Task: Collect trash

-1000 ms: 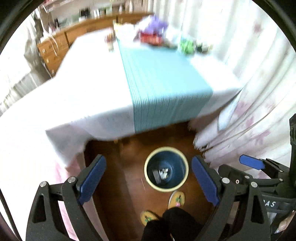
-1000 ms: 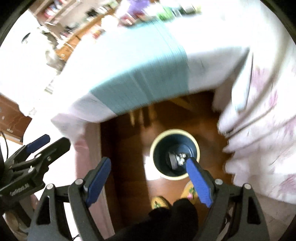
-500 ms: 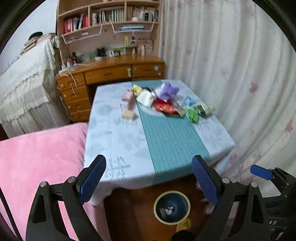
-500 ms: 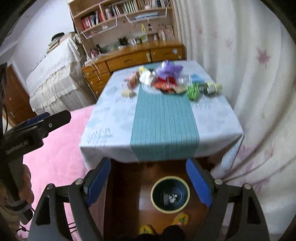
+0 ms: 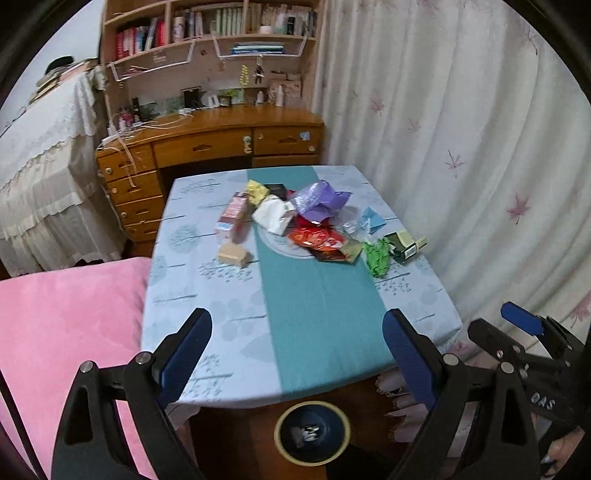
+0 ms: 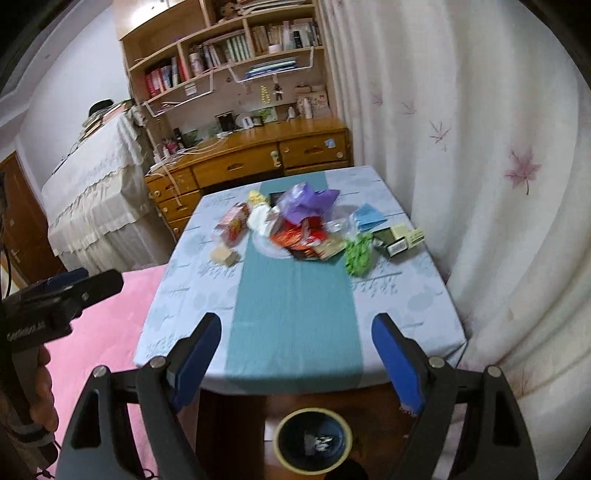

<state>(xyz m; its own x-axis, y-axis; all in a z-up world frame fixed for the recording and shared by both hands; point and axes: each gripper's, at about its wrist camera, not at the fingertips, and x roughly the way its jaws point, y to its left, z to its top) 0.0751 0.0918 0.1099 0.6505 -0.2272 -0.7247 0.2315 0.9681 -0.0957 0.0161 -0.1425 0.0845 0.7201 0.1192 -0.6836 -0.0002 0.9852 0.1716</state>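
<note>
Covering the centre of both views is a tabletop (image 5: pixel 207 332) under a pale blue cloth, with a teal runner (image 5: pixel 317 314) down its middle from lower frame toward upper frame. White curtains (image 5: pixel 461 147) with pink leaf prints fill the right of the frame. A wooden desk (image 5: pixel 221 136) with drawers and a bookshelf (image 5: pixel 207 33) above it stands at upper centre. A pink cover (image 5: pixel 62 332) occupies the lower left, and a white lace-draped piece sits at far left.

Trash lies in a cluster at the far end of the tabletop, upper centre of the frame, spread across the runner from left to right. Items: purple wrapper (image 5: pixel 319 201) on top, white paper (image 5: pixel 271 218) beside it, red wrappers (image 5: pixel 317 238) toward the viewer, green wrapper (image 5: pixel 376 256) and dark green box (image 5: pixel 404 243) at the right end, blue paper (image 5: pixel 371 219), pink carton (image 5: pixel 232 216) with its long axis running up-frame, and tan box (image 5: pixel 232 254) on the left. Orientation of the crumpled pieces cannot be determined.

A bin (image 5: pixel 312 432) with a cream rim stands on the wooden floor at bottom centre, below the near tabletop edge, with small scraps inside.

Left tool (image 5: pixel 295 354): jaws spread wide, nothing between them. Right tool (image 6: pixel 295 354): jaws spread wide, nothing between them. Both hover above the near tabletop edge, well apart from the trash.
</note>
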